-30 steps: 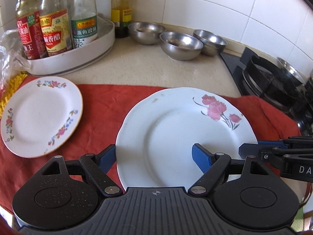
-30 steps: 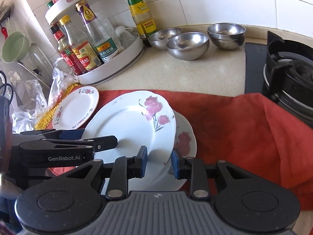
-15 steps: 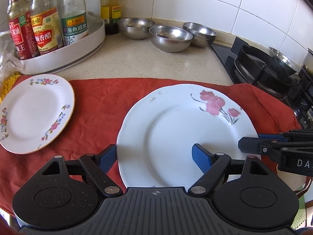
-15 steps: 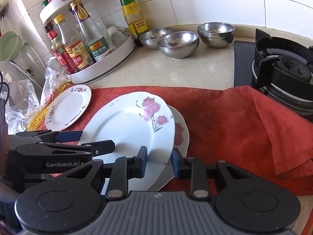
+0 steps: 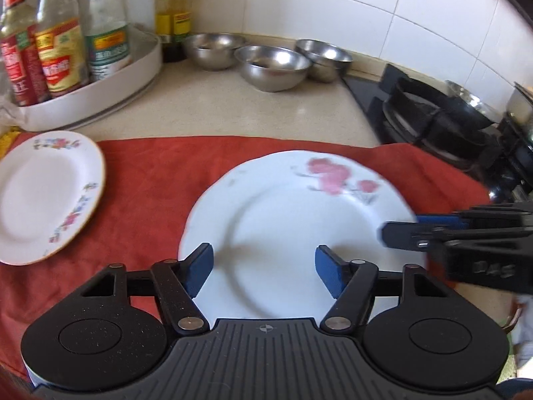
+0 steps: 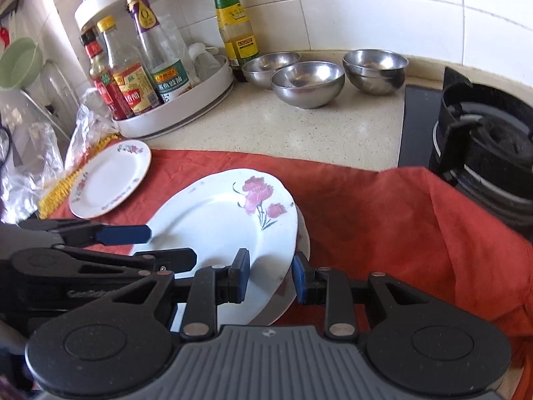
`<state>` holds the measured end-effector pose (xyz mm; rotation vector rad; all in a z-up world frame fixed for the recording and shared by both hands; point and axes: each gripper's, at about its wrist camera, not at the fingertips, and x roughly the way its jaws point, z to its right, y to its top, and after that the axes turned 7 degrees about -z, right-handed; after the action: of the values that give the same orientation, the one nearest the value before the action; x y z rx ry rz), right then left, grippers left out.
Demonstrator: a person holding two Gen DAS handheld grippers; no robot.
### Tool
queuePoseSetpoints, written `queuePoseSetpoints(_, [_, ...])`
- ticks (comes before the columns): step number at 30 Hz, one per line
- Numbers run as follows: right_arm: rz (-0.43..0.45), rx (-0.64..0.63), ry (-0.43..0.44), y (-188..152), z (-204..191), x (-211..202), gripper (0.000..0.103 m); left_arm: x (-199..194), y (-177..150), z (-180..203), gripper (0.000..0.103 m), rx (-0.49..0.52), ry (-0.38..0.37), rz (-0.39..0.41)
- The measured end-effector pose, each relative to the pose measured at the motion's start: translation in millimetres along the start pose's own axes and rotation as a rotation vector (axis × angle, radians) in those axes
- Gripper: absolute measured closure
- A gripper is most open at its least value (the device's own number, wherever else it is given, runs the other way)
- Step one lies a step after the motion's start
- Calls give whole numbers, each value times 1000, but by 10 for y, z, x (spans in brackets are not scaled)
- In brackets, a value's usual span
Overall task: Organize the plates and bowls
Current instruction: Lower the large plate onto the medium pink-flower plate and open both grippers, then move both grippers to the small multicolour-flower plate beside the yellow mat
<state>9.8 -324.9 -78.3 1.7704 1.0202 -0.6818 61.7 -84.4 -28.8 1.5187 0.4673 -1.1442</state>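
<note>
Surface: beige speckled countertop, against a white tiled wall.
Cloth: red cloth spread over the counter's near part, rumpled toward 3 o'clock.
12 o'clock: three steel bowls standing on bare counter near the wall, close together.
10 o'clock: white round bottle tray on the counter; a yellow-labelled bottle stands just beside it.
3 o'clock: black gas stove set at the counter's edge.
9 o'clock: small flowered plate on the cloth.
Centre: large rose plate on top of another plate, on the cloth.
</note>
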Motion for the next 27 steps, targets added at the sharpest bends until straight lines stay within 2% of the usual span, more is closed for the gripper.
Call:
queuePoseSetpoints(2, [57,-43,-114,-2,4,-27,71,-2,-9,16,17,4,36,10])
queuePoseSetpoints(4, [89,-62,-146,31,43,-67,71,-41,-8,-14,17,-14,46,18])
queuePoseSetpoints(8, [102,-77,-102,179,71,-56,70,-100,22,-76,17,-47,101,38])
queuePoseSetpoints(14, [125,-201,2,420,-150,26,69,-142,101,-265,15,-137,201,46])
queuePoseSetpoints(20, [107,-286,86,579,-299,182,69,-197,155,-369,14,-219,274,63])
queuePoseSetpoints(27, [66,-306,158,695,-353,339,68,-211,154,-437,12,-276,337,56])
